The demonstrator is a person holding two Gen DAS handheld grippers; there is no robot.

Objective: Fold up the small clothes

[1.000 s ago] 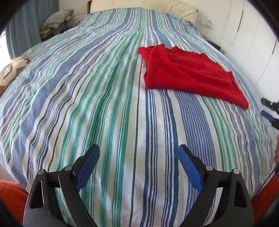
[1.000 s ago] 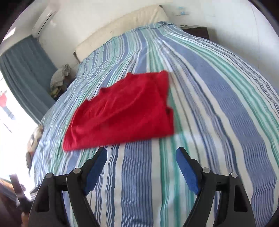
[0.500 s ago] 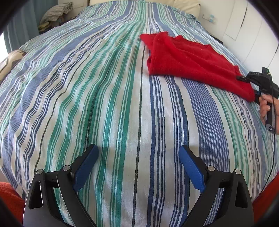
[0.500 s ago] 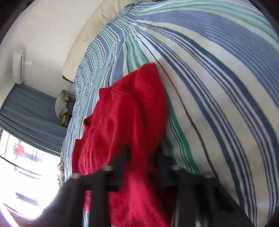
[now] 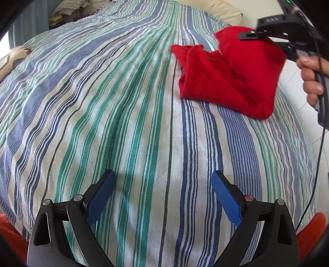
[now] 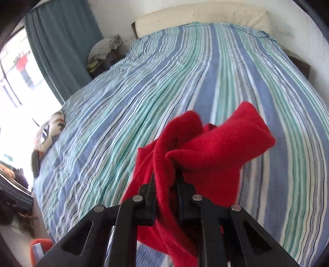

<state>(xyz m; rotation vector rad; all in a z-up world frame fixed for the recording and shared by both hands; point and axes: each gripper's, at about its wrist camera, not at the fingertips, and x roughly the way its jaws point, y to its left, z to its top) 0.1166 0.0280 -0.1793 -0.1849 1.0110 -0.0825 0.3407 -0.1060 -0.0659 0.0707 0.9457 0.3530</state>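
Striped cotton fills both views: a bedspread [image 5: 127, 115] in bands of blue, green and white with thin dark lines, lightly creased and stretched over the bed. Beyond its far edge sits a cream headboard [image 6: 201, 16], smooth and padded, and off to the left hangs a teal curtain [image 6: 59, 45] in soft vertical folds. A rumpled pile of clothes [image 6: 104, 48] rests by the curtain.

Now the red garment [image 5: 232, 78]: a fuzzy, fleece-like knit, bright red, lying toward the right side of the bedspread with one part lifted off it. The lower portion stays bunched on the bedspread in loose, rounded folds; the raised flap drapes thick and soft.

Right gripper [image 6: 165, 184], black plastic, is clenched on a fold of that garment, cloth pinched between the jaws and spilling out on both sides. In the left view a hand [image 5: 310, 78] wraps its handle, a thin black cable trailing down.

Left gripper [image 5: 162, 184] hangs low over bare bedspread, jaws spread wide, its textured blue pads [image 5: 226, 197] holding nothing.

Small pale lettering shows on the right gripper's body, too blurred to read.
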